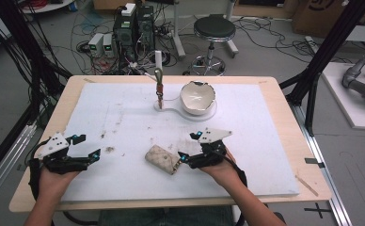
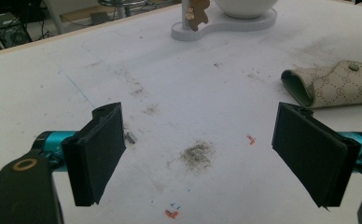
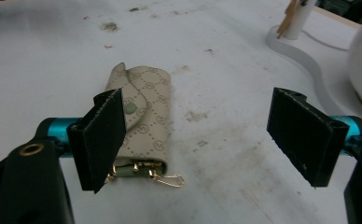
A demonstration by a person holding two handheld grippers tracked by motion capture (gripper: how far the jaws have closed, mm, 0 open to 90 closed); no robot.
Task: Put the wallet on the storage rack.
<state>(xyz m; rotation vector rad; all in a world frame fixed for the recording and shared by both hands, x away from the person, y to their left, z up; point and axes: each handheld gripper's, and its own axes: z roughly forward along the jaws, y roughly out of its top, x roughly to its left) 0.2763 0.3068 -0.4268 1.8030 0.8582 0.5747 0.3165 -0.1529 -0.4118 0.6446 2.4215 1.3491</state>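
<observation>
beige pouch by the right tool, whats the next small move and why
Probably shift the right tool a little to its own left, so the beige patterned pouch with the gold clasp sits between the jaws. They stand wide open, and in the right gripper view the pouch lies flat on the white table behind the left jaw, not centred in the gap.

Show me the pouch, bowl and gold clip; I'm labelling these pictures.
pouch (image 3: 153, 116): right gripper view, middle of its patterned flap.
bowl (image 1: 197, 96): high view, inner wall.
gold clip (image 3: 170, 179): right gripper view, the hook's loop.
</observation>
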